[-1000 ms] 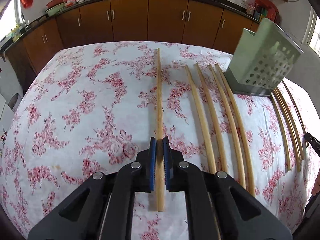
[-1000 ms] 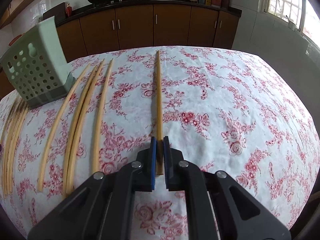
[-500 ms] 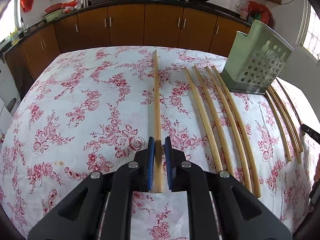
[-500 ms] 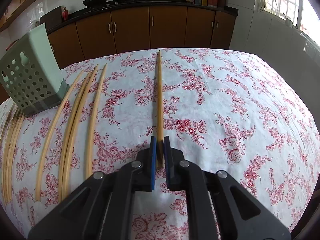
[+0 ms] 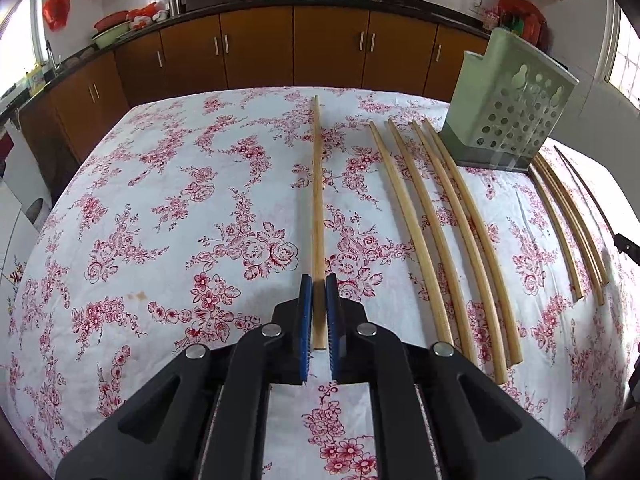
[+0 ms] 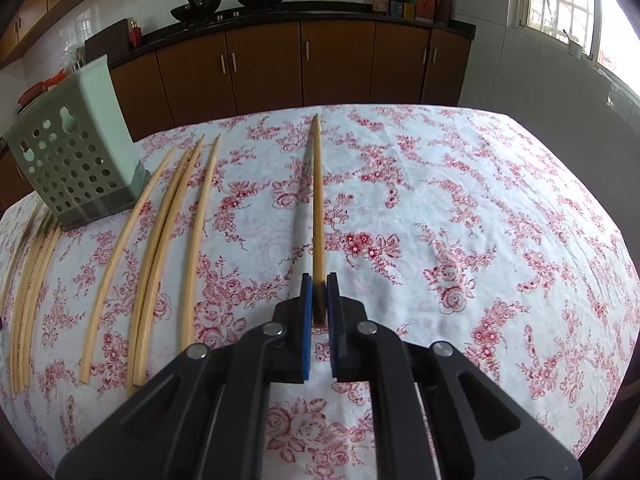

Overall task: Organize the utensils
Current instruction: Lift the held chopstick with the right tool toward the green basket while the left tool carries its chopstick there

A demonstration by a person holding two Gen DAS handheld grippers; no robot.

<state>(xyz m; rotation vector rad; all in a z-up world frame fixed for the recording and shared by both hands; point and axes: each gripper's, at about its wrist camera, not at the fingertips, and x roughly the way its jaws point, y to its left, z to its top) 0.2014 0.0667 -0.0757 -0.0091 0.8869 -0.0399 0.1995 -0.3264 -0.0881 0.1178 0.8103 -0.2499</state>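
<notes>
My left gripper [image 5: 319,280] is shut on a wooden chopstick [image 5: 317,200] that points straight ahead over the floral tablecloth. My right gripper [image 6: 319,279] is shut on another wooden chopstick [image 6: 317,200], held off the cloth with its shadow beside it. A pale green perforated utensil holder [image 5: 508,120] stands at the far right in the left wrist view and at the far left in the right wrist view [image 6: 76,152]. Several loose chopsticks [image 5: 440,224] lie on the cloth beside it, and they also show in the right wrist view [image 6: 160,240].
More thin chopsticks [image 5: 568,216] lie past the holder near the table's right edge. The floral tablecloth [image 5: 160,220] covers the whole table. Brown kitchen cabinets [image 5: 320,48] and a counter with pans stand behind it.
Both grippers have risen and drawn back with their chopsticks, so the table looks farther off. The chopsticks have slid forward in the jaws, gripped now nearer their back ends.
</notes>
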